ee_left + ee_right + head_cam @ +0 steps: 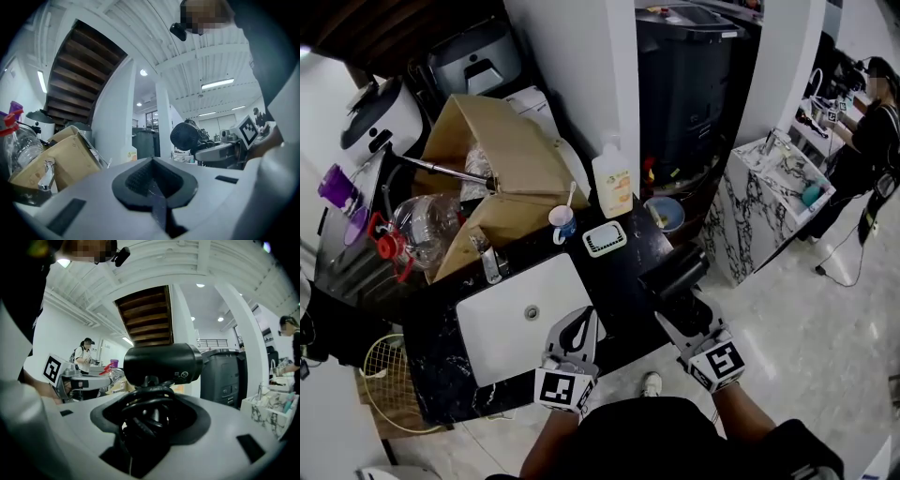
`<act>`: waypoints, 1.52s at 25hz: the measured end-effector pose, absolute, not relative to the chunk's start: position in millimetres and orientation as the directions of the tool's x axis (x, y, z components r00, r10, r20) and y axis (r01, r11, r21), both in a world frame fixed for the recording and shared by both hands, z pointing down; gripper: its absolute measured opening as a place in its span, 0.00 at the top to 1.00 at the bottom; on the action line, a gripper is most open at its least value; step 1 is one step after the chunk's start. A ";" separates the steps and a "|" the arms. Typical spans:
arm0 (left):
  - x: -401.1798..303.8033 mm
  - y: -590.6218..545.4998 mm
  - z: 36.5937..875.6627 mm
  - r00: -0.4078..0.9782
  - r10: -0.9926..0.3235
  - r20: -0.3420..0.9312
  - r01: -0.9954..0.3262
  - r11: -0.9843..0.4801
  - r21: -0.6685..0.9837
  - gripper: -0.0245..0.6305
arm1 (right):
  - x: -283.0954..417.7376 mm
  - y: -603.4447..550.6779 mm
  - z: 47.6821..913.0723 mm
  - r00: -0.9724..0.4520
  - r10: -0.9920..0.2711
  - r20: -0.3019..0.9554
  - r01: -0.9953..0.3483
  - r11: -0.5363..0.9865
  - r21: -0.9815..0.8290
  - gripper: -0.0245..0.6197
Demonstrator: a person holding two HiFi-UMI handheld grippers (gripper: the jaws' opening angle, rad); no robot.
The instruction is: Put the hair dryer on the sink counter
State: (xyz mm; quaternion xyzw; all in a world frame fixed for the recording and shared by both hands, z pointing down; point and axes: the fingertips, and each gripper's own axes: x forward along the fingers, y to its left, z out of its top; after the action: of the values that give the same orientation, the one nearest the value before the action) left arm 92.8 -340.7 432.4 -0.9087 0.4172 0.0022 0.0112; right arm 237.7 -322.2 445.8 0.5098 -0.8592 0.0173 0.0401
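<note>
My right gripper [675, 312] is shut on the handle of a black hair dryer [673, 274], cord coiled round it, held at the right end of the black marble sink counter [619, 281]. In the right gripper view the hair dryer [161, 363] stands upright between the jaws, barrel crosswise. My left gripper [578, 330] hangs over the near edge of the white basin [502, 323], jaws shut with nothing between them. From the left gripper view the hair dryer [186, 136] and the right gripper show off to the right.
On the counter stand a soap bottle [612, 180], a cup with a toothbrush [563, 224], a soap dish [605, 239], a blue bowl [664, 215] and a tap [489, 258]. A cardboard box [492, 178] and plastic jug [422, 225] sit behind. A person [867, 131] stands far right.
</note>
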 end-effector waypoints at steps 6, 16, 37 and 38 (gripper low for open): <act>97.9 -360.6 408.4 0.633 -0.772 -0.057 -0.774 -0.630 -0.067 0.97 | 239.5 -354.6 460.3 -0.495 -0.864 0.092 -0.869 0.494 -0.036 0.56; 63.4 -378.6 413.8 0.603 -0.798 -0.005 -0.798 -0.602 -0.032 0.97 | 209.7 -399.0 516.7 -0.484 -0.831 0.275 -0.872 0.484 -0.073 0.56; -14.7 -387.7 446.9 0.500 -0.865 0.036 -0.866 -0.500 0.008 0.97 | 178.2 -444.1 630.2 -0.410 -0.639 0.651 -0.873 0.482 -0.075 0.56; -14.9 -387.8 448.2 0.500 -0.865 0.040 -0.866 -0.500 0.012 0.97 | 177.3 -445.0 633.2 -0.408 -0.632 0.660 -0.873 0.481 -0.079 0.56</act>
State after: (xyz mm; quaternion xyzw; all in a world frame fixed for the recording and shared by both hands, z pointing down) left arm -14.9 -387.8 448.2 -0.8660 0.4996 -0.0143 -0.0151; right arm 177.3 -445.0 633.2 0.4633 -0.8118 0.2114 0.2856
